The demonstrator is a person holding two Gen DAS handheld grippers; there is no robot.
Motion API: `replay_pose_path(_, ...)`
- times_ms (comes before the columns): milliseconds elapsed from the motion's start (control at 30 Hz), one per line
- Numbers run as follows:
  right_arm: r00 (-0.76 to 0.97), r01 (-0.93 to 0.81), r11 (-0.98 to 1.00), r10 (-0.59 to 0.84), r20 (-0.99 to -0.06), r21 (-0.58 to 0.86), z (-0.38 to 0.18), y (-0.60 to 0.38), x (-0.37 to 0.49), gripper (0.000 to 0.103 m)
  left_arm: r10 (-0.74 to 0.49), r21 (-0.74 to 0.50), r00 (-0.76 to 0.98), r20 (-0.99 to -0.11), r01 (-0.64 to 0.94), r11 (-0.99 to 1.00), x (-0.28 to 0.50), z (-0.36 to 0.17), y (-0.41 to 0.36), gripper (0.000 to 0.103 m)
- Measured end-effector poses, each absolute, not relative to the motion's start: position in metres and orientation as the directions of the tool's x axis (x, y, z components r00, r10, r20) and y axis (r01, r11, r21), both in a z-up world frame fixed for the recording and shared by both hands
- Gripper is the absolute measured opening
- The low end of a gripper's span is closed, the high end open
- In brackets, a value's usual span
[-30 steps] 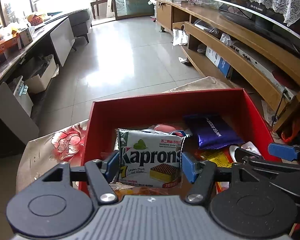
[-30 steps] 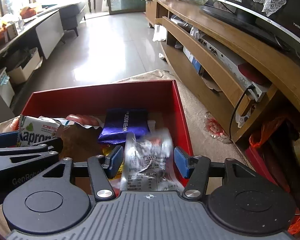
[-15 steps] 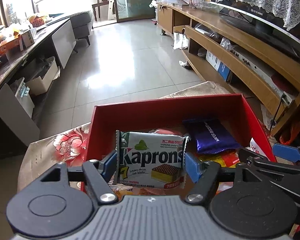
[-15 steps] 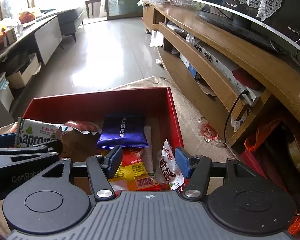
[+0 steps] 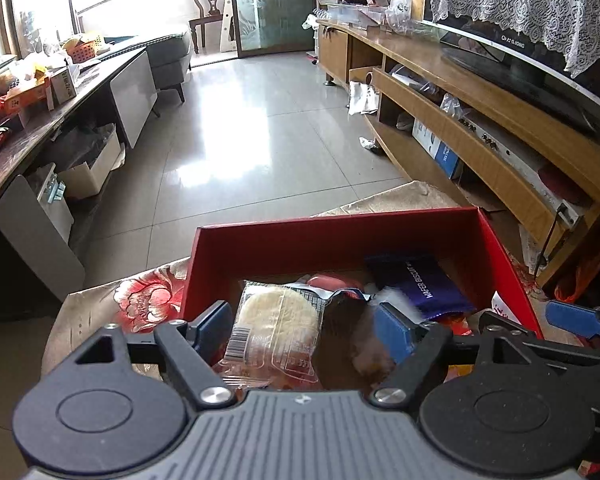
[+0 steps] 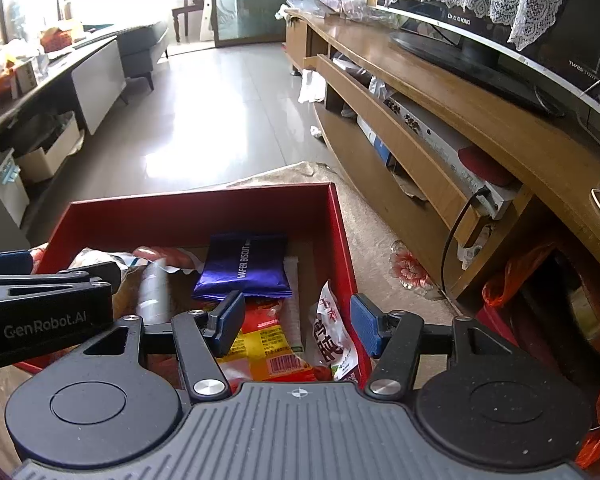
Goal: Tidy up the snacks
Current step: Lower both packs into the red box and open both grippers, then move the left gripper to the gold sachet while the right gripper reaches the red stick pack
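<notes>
Snacks fill the red box (image 5: pixel 332 240), which sits on a flowered cloth (image 5: pixel 140 300). The left gripper (image 5: pixel 304 332) tilts steeply down over the box's left half, its jaws opening; between them, untouched by either blue pad, lies a clear-wrapped round biscuit (image 5: pixel 278 320). A blurred pale wrapper (image 5: pixel 396 298) shows near its right pad. The right gripper (image 6: pixel 296 324) points down at a similar slant over the box's right side, jaws spread and gripping nothing, above a red-and-yellow packet (image 6: pixel 264 340) and a white packet (image 6: pixel 332 336) leaning on the wall. A purple wafer pack (image 6: pixel 244 266) lies further in.
</notes>
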State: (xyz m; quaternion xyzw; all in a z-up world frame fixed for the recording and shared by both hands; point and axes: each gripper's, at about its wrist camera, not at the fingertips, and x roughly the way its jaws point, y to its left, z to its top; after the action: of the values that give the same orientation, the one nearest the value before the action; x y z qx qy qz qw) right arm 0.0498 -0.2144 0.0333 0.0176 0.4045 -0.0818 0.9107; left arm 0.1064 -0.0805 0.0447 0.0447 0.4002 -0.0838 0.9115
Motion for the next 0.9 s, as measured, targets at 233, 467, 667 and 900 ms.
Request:
replay_pose_path(233,0.664,0.151,0.987,-0.140,-0.734,-0.052,0.037,-0.210,0.042,0.067,-0.120,0.013,0.667,-0.736,0.191,0.981,0.094,0.048,-0.074,0.078)
replay_pose_path(467,0.668,0.101,0.991,-0.133,-0.732,-0.087,0.041,-0.197,0.016,0.068,-0.137,-0.014,0.644,-0.752,0.193,0.981,0.068,0.047,-0.057,0.078)
replay_pose_path(667,0.627,0.070,0.994,-0.107,-0.771,-0.080,0.034,-0.190,-0.011,0.068,-0.135,-0.018,0.601,-0.788,0.196,0.980,0.035,0.031,-0.043,0.078)
replay_pose_path(900,0.573,0.067,0.992,-0.123,-0.810,-0.104,0.019,-0.190,-0.042,0.069,-0.157,-0.069,0.486,-0.860,0.193,0.979,0.003,-0.004,-0.035,0.078)
